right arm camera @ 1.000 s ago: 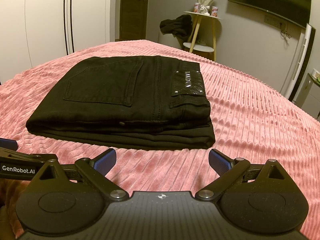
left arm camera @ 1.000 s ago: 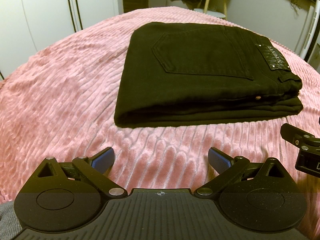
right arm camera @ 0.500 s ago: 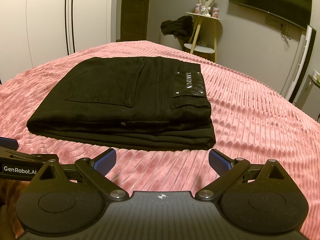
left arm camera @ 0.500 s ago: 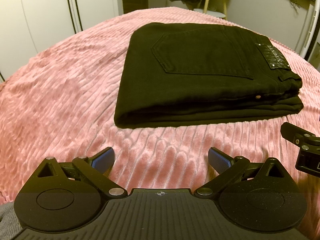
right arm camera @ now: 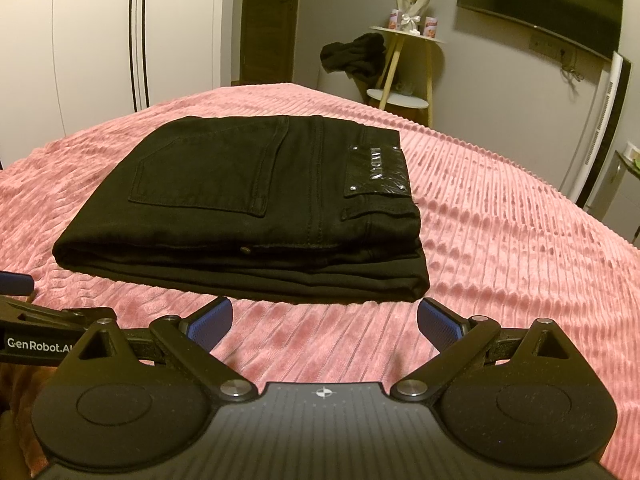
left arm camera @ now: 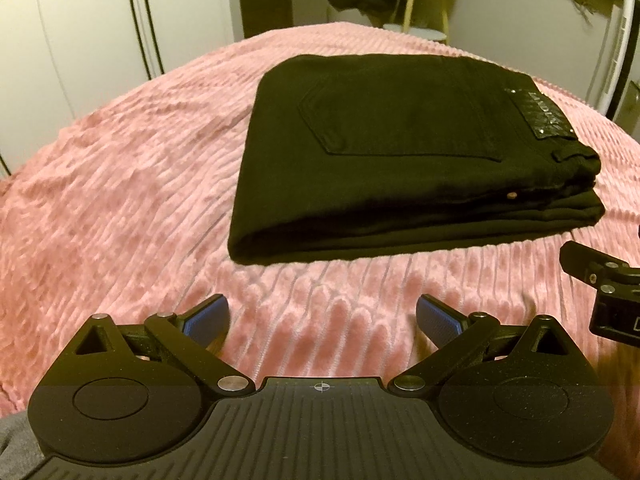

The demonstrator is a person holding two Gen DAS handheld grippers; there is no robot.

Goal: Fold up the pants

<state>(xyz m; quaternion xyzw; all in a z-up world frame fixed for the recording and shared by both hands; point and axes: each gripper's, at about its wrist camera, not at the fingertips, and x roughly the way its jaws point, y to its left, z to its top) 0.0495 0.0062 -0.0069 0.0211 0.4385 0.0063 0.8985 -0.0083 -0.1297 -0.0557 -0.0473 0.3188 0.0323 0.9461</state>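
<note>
1. Left wrist view: showing black pants (left arm camera: 404,160) lying folded into a thick stack on pink ribbed bedspread (left arm camera: 120,184), far of both tools, nothing touching fabric.
2. Hovering low over bedspread w/ left gripper (left arm camera: 320,316), blue pads spread wide, gripping nothing.
3. Holding right gripper (right arm camera: 324,316) equally wide apart, empty; stack sitting just far of it in right wrist view.
4. Running long axis left–right; rounded fold lying at left end, waistband w/ leather patch (right arm camera: 378,172) at right end.
5. Judging right gripper nearer to layered near edge; left gripper facing fold corner, stack lying slightly right of its centre.
6. Looking essentially done, prob. only tidying or pulling away remaining.
</note>
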